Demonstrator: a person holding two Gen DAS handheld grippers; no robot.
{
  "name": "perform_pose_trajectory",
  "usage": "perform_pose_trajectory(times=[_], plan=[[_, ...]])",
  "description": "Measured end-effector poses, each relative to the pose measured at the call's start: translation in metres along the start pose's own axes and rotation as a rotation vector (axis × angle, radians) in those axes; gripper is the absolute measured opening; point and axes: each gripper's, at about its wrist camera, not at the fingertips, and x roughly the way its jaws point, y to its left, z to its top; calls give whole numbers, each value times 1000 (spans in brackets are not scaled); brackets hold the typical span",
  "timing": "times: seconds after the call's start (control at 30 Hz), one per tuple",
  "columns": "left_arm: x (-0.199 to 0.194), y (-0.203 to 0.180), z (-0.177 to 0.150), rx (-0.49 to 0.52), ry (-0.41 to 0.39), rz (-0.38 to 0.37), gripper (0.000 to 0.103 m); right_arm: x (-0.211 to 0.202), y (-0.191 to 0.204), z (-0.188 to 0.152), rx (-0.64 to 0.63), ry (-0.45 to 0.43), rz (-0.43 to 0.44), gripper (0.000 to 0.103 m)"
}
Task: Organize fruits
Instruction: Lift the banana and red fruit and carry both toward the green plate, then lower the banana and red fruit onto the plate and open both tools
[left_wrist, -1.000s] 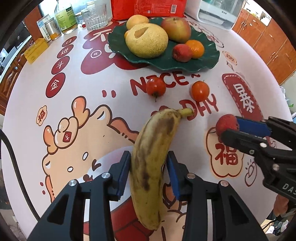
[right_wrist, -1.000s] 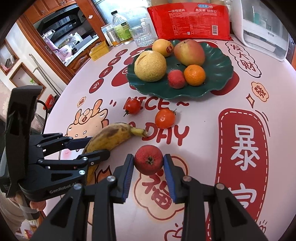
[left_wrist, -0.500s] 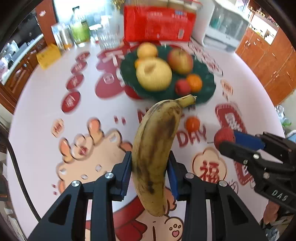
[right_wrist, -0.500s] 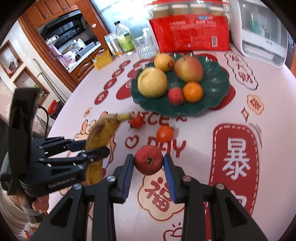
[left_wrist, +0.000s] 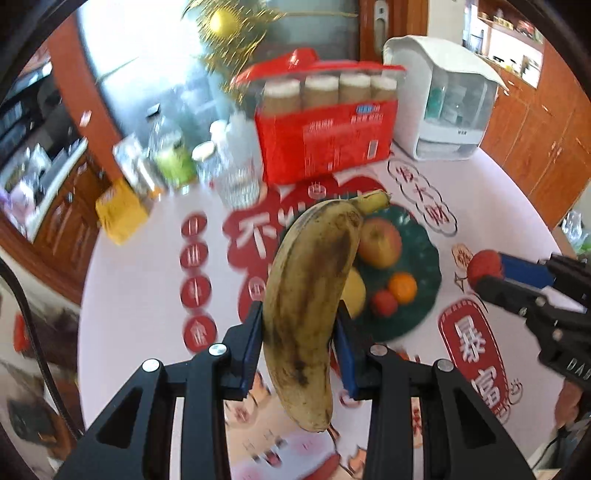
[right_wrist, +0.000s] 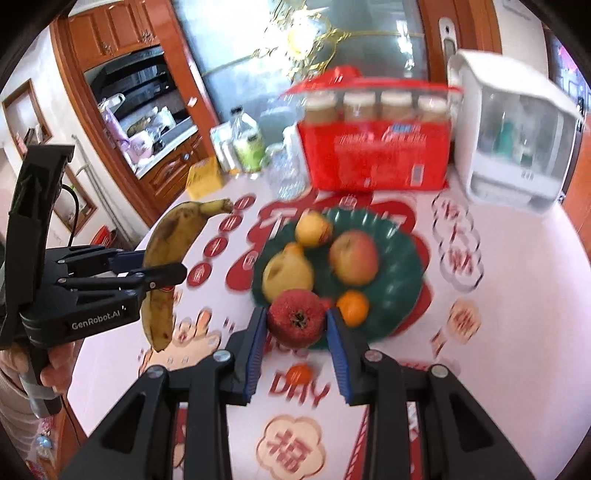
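Fruits are up in the air above the table. The left tongs pinch a spotty banana around its middle, with the stem end pointing up. The right tongs pinch a round red fruit. Below them a green plate holds an apple, a small orange and yellow fruits. One small orange tomato lies on the table, near the plate.

Left hand-held gripper clamping spotted banana, green fruit plate beyond
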Motion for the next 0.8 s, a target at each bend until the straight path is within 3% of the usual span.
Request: perform_pose_trajectory(times=[0.13, 0.33, 0.47, 0.8], plan=[[12, -3, 36, 44, -8, 15, 34, 3, -17, 35, 29, -25, -35, 33], [55, -11, 73, 1, 55, -60, 34, 36, -47, 65, 86, 7, -74, 33], [91, -24, 85, -15, 108, -114, 34, 67, -61, 65, 99, 55, -100, 33], [164, -47, 100, -43, 219, -141, 34, 124, -85, 41, 121, 157, -131, 33]])
